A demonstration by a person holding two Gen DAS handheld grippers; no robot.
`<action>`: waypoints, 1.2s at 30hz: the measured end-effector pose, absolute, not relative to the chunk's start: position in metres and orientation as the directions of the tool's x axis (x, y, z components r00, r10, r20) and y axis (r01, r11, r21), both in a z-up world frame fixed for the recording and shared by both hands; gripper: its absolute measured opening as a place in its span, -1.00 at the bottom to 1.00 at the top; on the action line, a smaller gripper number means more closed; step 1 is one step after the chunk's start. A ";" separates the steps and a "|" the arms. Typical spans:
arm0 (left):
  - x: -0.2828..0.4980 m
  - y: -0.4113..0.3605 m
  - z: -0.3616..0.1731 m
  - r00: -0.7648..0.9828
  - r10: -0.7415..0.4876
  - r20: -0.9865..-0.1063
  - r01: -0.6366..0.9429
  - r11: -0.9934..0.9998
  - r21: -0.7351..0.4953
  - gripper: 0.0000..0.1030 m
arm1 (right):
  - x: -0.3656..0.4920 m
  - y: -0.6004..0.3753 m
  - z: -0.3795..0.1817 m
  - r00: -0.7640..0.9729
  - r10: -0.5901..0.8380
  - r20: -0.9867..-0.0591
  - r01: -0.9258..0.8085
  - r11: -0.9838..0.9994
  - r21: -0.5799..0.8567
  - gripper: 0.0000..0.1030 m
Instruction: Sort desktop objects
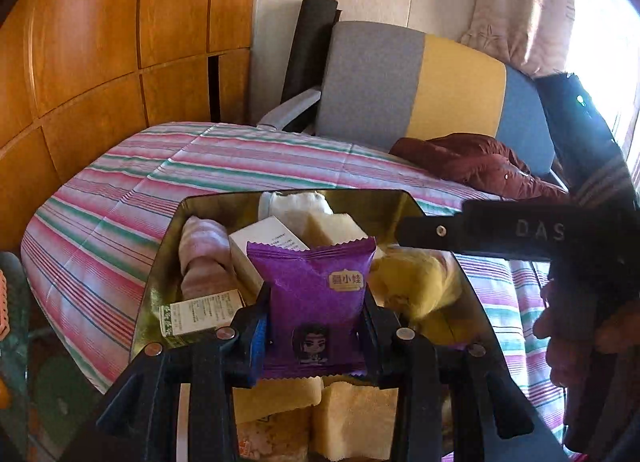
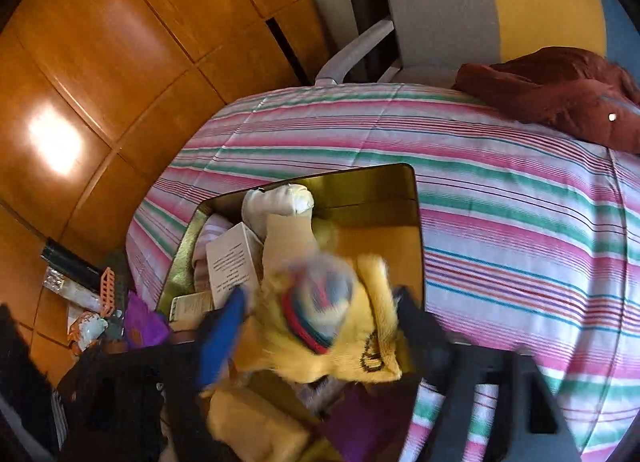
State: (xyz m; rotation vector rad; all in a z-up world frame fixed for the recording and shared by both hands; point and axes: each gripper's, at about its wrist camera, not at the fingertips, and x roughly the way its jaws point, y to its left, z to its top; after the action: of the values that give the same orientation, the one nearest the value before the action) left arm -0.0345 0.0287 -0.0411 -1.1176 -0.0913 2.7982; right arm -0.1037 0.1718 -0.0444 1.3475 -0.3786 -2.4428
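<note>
Box point(image 1: 276, 236) in tray point(image 1: 168, 246) on tablecloth point(image 1: 224, 157)

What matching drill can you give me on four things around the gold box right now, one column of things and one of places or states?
Things:
1. purple snack packet
2. yellow plush toy
3. dark red jacket
4. white carton

Places or states:
A. lying on the striped cloth by the chair
B. clamped between the left gripper's fingers
C. inside the gold box, beside the pink rolled towel
D. between the right gripper's spread fingers, blurred, over the box

Pairs: 1-B, 2-D, 3-A, 4-C
</note>
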 end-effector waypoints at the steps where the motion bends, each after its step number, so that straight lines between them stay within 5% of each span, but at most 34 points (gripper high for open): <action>1: -0.035 0.029 -0.042 -0.717 0.137 -0.684 -0.095 -0.990 -0.100 -0.26 | -0.105 0.173 -0.044 -0.502 -0.397 -0.768 0.152 -0.915 0.373 0.71; 5: -0.038 0.029 -0.045 -0.713 0.128 -0.690 -0.085 -0.992 -0.096 -0.25 | -0.104 0.175 -0.044 -0.504 -0.405 -0.763 0.146 -0.910 0.387 0.99; 30: -0.033 0.035 -0.037 -0.727 0.108 -0.679 -0.059 -0.994 -0.095 0.01 | -0.040 0.196 -0.015 -0.656 -0.177 -0.734 0.032 -0.978 0.208 0.99; 36: -0.029 0.033 -0.030 -0.739 0.083 -0.668 -0.037 -0.996 -0.082 0.21 | -0.028 0.196 -0.021 -0.655 -0.143 -0.742 0.020 -0.985 0.172 0.99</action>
State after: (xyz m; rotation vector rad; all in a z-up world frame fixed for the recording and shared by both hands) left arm -0.0294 0.0335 -0.0300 -1.1072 -0.0975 2.8693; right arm -0.0279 0.1957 -0.0209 1.2609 -0.2270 -2.7695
